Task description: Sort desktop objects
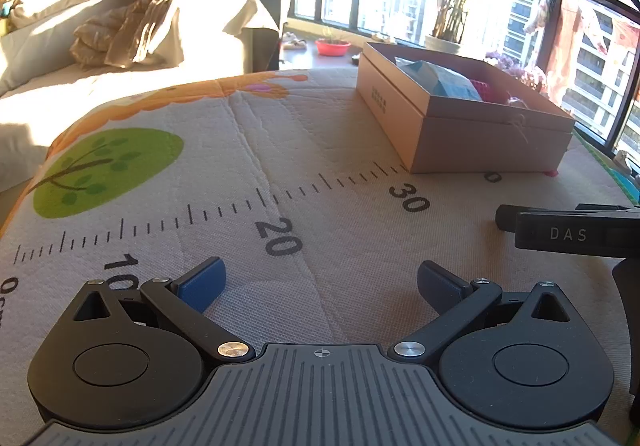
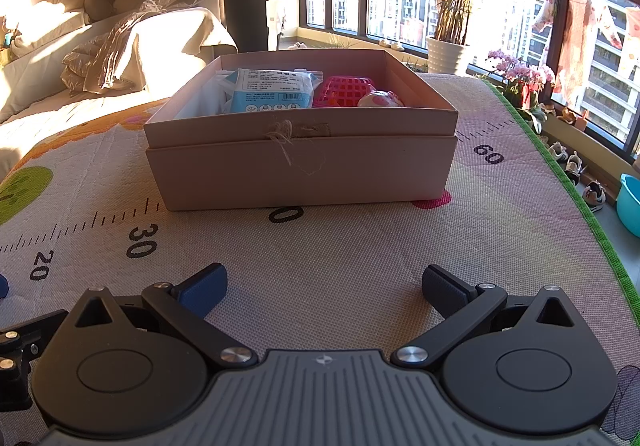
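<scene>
I hold my left gripper (image 1: 320,282) and right gripper (image 2: 324,290) spread wide and empty over the mat (image 2: 360,246); the cardboard box (image 2: 300,170) ahead holds a soft, light blue packet (image 2: 272,92); I judge its edge pinchable.

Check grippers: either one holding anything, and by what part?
Nothing held. Left gripper and right gripper are both open with only the mat between their fingers. The packet and pink basket sit in the box.
</scene>
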